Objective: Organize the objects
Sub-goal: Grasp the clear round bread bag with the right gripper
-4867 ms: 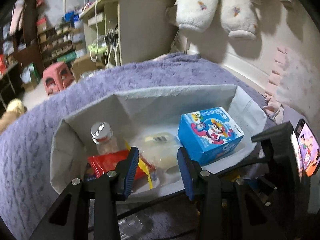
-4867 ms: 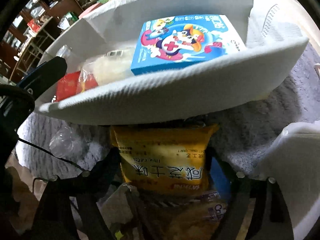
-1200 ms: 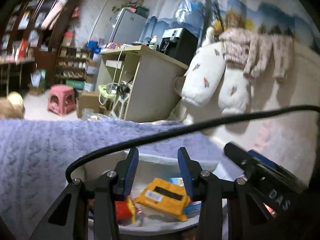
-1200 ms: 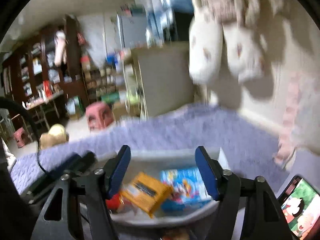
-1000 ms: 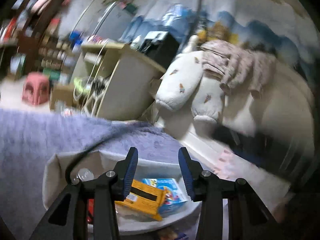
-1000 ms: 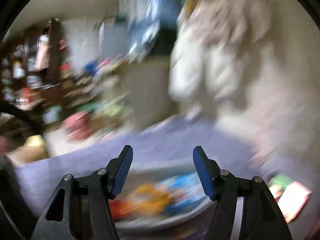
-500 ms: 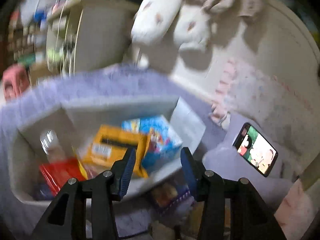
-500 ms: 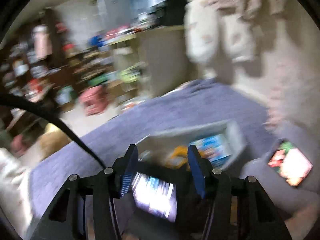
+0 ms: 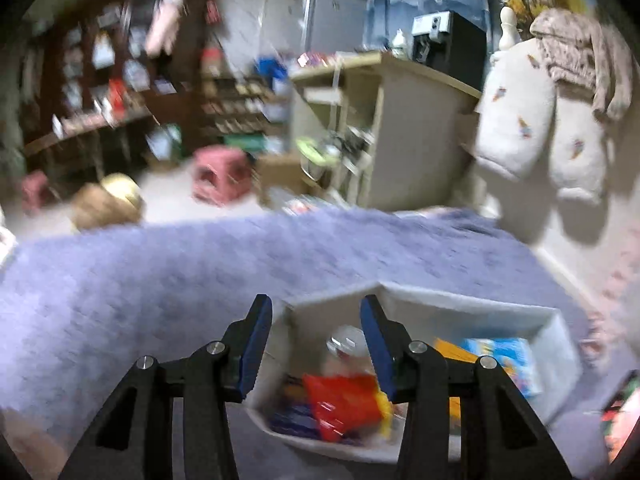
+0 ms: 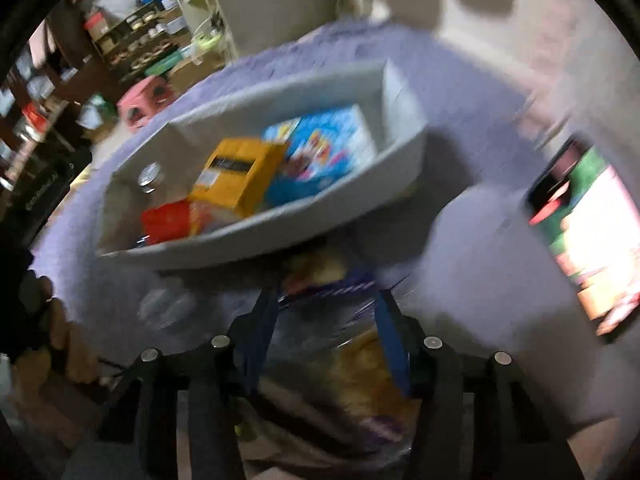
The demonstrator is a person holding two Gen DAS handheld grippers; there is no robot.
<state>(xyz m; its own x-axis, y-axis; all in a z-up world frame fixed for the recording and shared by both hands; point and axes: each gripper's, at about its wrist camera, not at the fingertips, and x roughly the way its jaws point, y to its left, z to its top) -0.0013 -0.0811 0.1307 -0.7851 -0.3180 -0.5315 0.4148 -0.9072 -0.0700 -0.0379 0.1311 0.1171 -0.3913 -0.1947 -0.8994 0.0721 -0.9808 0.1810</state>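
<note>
A grey fabric bin rests on the purple blanket. It holds a yellow box, a blue cartoon box, a red packet and a silver-capped bottle. My right gripper points down just in front of the bin, and its jaws are closing. A clear-wrapped snack bag with purple print lies between its fingers; I see no firm pinch through the blur. My left gripper hovers open and empty over the bin's left end, above the bottle and red packet.
A lit phone lies on a pale cushion right of the bin. More wrapped packets sit under the right gripper. A clear plastic item lies on the blanket left of it. A person's hand shows at the left edge.
The right gripper has dropped down in front of the bin onto the snack bag, and its jaws have narrowed. The left view has swung up and leftward. The yellow box now lies in the bin.
</note>
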